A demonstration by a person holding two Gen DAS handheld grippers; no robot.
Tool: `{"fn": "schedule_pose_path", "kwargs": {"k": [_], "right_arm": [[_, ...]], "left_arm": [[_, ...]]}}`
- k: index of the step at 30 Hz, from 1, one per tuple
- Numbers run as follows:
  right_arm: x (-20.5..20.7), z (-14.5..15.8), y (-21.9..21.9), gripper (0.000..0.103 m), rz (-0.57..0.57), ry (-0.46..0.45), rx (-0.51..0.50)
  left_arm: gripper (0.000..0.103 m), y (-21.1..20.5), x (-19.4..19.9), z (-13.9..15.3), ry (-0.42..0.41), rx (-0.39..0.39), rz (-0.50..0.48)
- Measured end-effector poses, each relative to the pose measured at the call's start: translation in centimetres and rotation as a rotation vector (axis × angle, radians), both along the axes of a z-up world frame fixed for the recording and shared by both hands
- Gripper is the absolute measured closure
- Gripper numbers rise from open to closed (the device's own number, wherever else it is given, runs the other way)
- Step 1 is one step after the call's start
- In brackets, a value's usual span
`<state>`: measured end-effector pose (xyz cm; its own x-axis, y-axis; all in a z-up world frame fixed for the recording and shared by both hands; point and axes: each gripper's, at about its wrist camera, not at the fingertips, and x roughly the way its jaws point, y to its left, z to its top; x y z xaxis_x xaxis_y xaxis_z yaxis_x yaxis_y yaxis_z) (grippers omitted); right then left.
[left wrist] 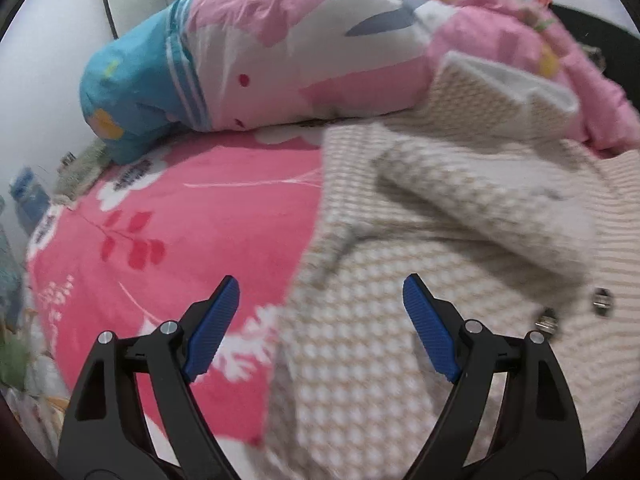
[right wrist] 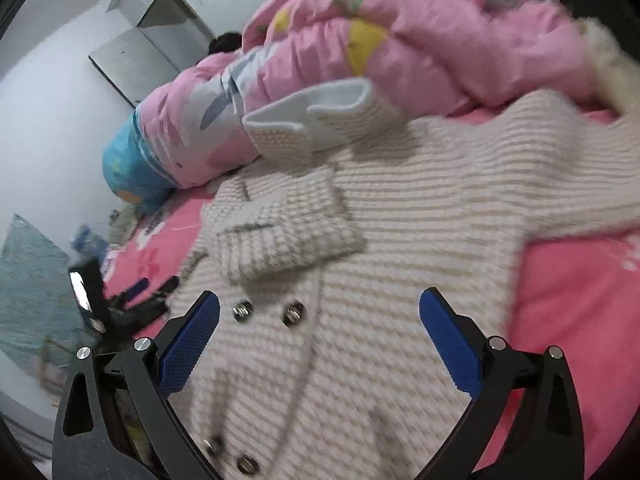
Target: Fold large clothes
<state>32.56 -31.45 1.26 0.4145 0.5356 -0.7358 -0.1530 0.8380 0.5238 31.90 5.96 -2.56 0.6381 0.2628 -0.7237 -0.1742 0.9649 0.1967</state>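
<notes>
A cream and beige knitted coat [right wrist: 420,220] with metal buttons [right wrist: 292,314] lies spread on a pink flowered bed sheet [left wrist: 192,232]. One sleeve [right wrist: 288,236] is folded across its chest; a white-cuffed part [right wrist: 320,116] rests against the quilt. In the left wrist view the coat [left wrist: 400,360] fills the right half. My left gripper [left wrist: 320,320] is open and empty above the coat's left edge. My right gripper [right wrist: 320,344] is open and empty above the coat's buttoned front. The left gripper also shows in the right wrist view [right wrist: 132,300], at the coat's left side.
A rolled pink, white and blue quilt [left wrist: 320,52] lies along the far side of the bed, touching the coat. A white wall [right wrist: 48,120] and a grey cabinet [right wrist: 132,60] stand behind it. Clutter sits beyond the bed's left edge [left wrist: 24,208].
</notes>
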Motion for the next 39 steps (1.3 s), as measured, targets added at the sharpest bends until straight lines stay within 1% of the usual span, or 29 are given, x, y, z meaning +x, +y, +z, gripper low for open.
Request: {"fn": "schedule_pose_path", "kwargs": {"k": [1, 2, 4, 6, 7, 8, 9, 10, 11, 13, 14, 15, 16, 17, 18, 19, 20, 22, 23, 25, 27, 29, 32, 33, 34, 35, 37, 38, 39], "right_arm": [[1.4, -0.7, 0.7, 0.006, 0.011, 0.024, 0.013], [2.7, -1.5, 1.3, 0.010, 0.013, 0.052, 0.023], [5.2, -3.0, 2.5, 0.013, 0.034, 0.101, 0.031], [7.6, -4.6, 3.4, 0.023, 0.013, 0.132, -0.013], [8.5, -5.3, 3.8, 0.025, 0.008, 0.143, -0.040], [9.6, -6.2, 4.1, 0.030, -0.005, 0.160, -0.072], [10.3, -6.9, 4.2, 0.036, -0.014, 0.178, -0.093], [10.9, -7.7, 4.3, 0.038, -0.012, 0.203, -0.103], [11.4, -8.6, 4.5, 0.043, -0.003, 0.229, -0.110], [11.4, -8.8, 4.9, 0.046, 0.011, 0.223, -0.135], [11.0, -8.3, 5.4, 0.055, 0.036, 0.209, -0.140], [10.6, -8.0, 5.9, 0.070, 0.068, 0.206, -0.127], [10.2, -7.7, 6.4, 0.073, 0.084, 0.199, -0.142], [9.7, -7.2, 7.1, 0.076, 0.099, 0.169, -0.203], [9.2, -6.8, 7.8, 0.085, 0.111, 0.141, -0.261], [8.6, -6.3, 8.6, 0.091, 0.127, 0.106, -0.322], [8.1, -5.6, 8.9, 0.096, 0.129, 0.084, -0.338], [7.6, -3.9, 8.5, 0.098, 0.110, 0.051, -0.298], [7.2, -2.5, 7.8, 0.098, 0.089, 0.021, -0.261], [6.6, -0.4, 6.5, 0.098, 0.052, -0.024, -0.204], [6.1, 1.4, 4.8, 0.099, -0.004, -0.065, -0.183], [5.4, 2.8, 2.1, 0.099, -0.092, -0.092, -0.189], [5.7, 2.5, -1.9, 0.099, -0.195, -0.053, -0.166], [5.8, 1.5, -3.2, 0.099, -0.225, -0.017, -0.145], [6.4, 0.7, -4.2, 0.099, -0.230, 0.007, -0.122], [6.8, -0.6, -4.8, 0.098, -0.221, 0.056, -0.073], [7.7, -2.8, -5.1, 0.093, -0.184, 0.127, 0.004], [8.2, -3.8, -4.6, 0.079, -0.160, 0.162, 0.026], [8.6, -4.4, -3.7, 0.057, -0.141, 0.183, 0.042]], "left_arm": [[0.023, 0.2, 0.5, -0.3, 0.006, 0.019, 0.010], [0.023, 0.7, 1.2, -0.8, 0.019, 0.036, 0.023], [0.023, 1.3, 1.8, -1.3, 0.036, 0.041, 0.036], [0.023, 1.6, 2.3, -2.1, 0.054, 0.054, 0.043], [0.023, 1.8, 2.4, -2.6, 0.061, 0.061, 0.044], [0.023, 1.9, 2.4, -2.9, 0.068, 0.062, 0.042], [0.023, 2.1, 2.5, -3.4, 0.075, 0.050, 0.039], [0.023, 2.3, 2.4, -3.7, 0.075, 0.040, 0.038], [0.023, 2.5, 2.4, -3.8, 0.074, 0.028, 0.038], [0.023, 2.8, 2.4, -3.9, 0.070, 0.007, 0.039], [0.023, 2.9, 2.4, -3.9, 0.069, 0.004, 0.038], [0.023, 3.0, 2.4, -4.0, 0.066, 0.000, 0.036], [0.022, 3.0, 2.3, -4.1, 0.063, -0.004, 0.036], [0.022, 3.1, 2.3, -4.2, 0.062, -0.007, 0.037], [0.021, 3.2, 2.3, -4.3, 0.061, -0.012, 0.039], [0.021, 3.4, 2.3, -4.5, 0.061, -0.020, 0.041], [0.021, 3.4, 2.3, -4.5, 0.061, -0.026, 0.042], [0.021, 3.8, 2.2, -4.6, 0.057, -0.044, 0.040], [0.021, 4.0, 2.2, -4.6, 0.055, -0.056, 0.039], [0.021, 4.6, 2.1, -4.8, 0.048, -0.100, 0.035], [0.021, 5.2, 2.1, -4.9, 0.047, -0.148, 0.037], [0.020, 5.6, 2.1, -5.0, 0.048, -0.172, 0.045], [0.020, 5.5, 2.2, -5.1, 0.047, -0.168, 0.046], [0.020, 5.3, 2.2, -5.1, 0.046, -0.159, 0.046], [0.020, 5.2, 2.3, -5.1, 0.047, -0.151, 0.046], [0.020, 5.2, 2.3, -5.1, 0.047, -0.147, 0.045], [0.020, 5.1, 2.3, -5.0, 0.047, -0.143, 0.045], [0.020, 5.0, 2.3, -5.0, 0.048, -0.143, 0.046], [0.020, 5.1, 2.3, -5.0, 0.048, -0.143, 0.045]]}}
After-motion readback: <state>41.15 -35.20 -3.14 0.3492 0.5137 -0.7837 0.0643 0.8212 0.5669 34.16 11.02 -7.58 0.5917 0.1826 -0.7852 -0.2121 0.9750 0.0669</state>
